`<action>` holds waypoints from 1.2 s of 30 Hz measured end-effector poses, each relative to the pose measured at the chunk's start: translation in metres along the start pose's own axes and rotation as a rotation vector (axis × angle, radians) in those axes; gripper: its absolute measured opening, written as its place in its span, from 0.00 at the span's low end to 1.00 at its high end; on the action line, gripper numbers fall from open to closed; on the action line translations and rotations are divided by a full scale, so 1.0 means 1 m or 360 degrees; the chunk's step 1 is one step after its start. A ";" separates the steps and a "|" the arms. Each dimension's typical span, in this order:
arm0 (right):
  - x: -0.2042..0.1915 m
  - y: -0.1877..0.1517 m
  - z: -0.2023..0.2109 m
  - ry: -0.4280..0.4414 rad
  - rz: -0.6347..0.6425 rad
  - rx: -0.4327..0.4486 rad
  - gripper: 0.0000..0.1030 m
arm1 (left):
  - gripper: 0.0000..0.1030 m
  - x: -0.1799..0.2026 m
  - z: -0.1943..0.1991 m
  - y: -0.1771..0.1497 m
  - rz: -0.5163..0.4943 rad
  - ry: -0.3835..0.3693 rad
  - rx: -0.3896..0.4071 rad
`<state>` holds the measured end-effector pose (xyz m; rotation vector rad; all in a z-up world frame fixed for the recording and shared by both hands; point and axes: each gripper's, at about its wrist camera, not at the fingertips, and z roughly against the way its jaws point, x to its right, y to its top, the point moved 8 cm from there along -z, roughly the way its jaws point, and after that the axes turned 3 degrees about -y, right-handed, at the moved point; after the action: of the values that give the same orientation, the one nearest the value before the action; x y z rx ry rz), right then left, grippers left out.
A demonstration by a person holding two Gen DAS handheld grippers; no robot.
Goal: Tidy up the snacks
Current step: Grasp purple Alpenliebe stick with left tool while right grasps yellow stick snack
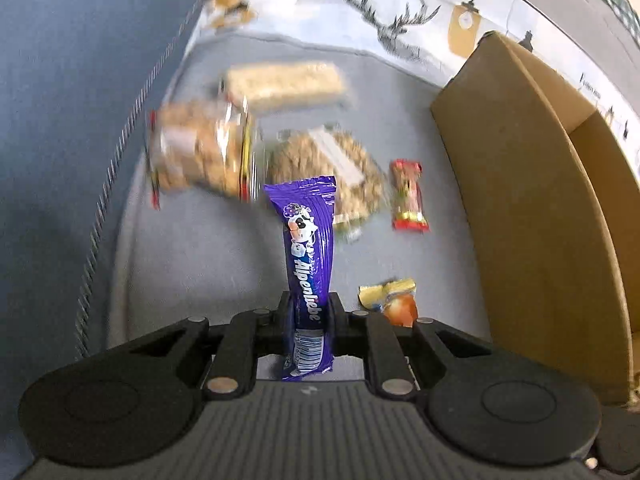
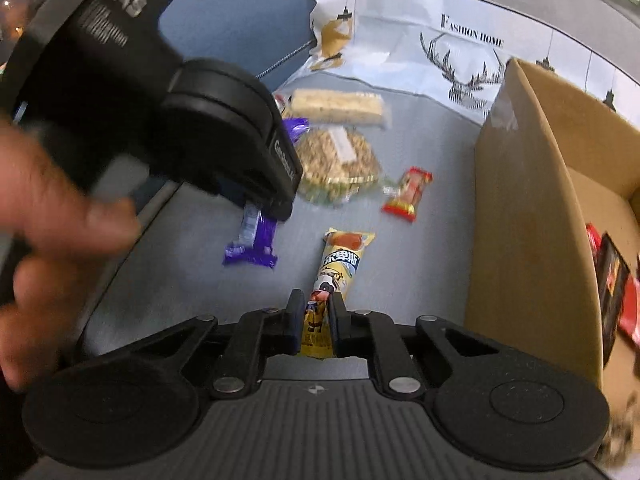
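Left wrist view: left gripper point(image 1: 309, 316) clamps the purple bar point(image 1: 308, 256) near its barcode end, frame centre. Right gripper point(image 2: 314, 316) pinches the yellow bar point(image 2: 338, 276) likewise. Both wrappers look light, slick, probably crushable. Box point(image 2: 528, 216) stands right.

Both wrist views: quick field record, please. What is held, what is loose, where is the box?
left gripper: shut on purple Alpenliebe stick
right gripper: shut on yellow snack stick
loose on grey cloth: red candy, round nut pack, pale cereal bar
cardboard box: right of the snacks, red packets inside
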<state>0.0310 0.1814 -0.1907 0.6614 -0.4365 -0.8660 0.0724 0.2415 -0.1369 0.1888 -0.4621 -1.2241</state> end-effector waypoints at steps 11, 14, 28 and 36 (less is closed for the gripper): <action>0.009 -0.002 -0.016 0.0032 -0.0110 -0.0005 0.37 | 0.19 -0.002 -0.011 -0.001 0.0052 0.0007 -0.0013; 0.014 -0.001 -0.022 0.0028 -0.0141 0.0017 0.38 | 0.21 -0.002 -0.010 0.001 0.0054 0.0007 -0.0019; 0.002 -0.009 -0.031 -0.0025 0.0089 0.0137 0.15 | 0.28 0.004 -0.015 0.002 0.0010 0.0040 -0.0049; 0.009 -0.005 -0.022 -0.0048 0.0030 0.0176 0.14 | 0.16 0.005 -0.012 0.007 0.0022 0.0061 0.0004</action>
<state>0.0463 0.1795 -0.2093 0.7455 -0.5200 -0.8395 0.0848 0.2382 -0.1436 0.2106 -0.4312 -1.2047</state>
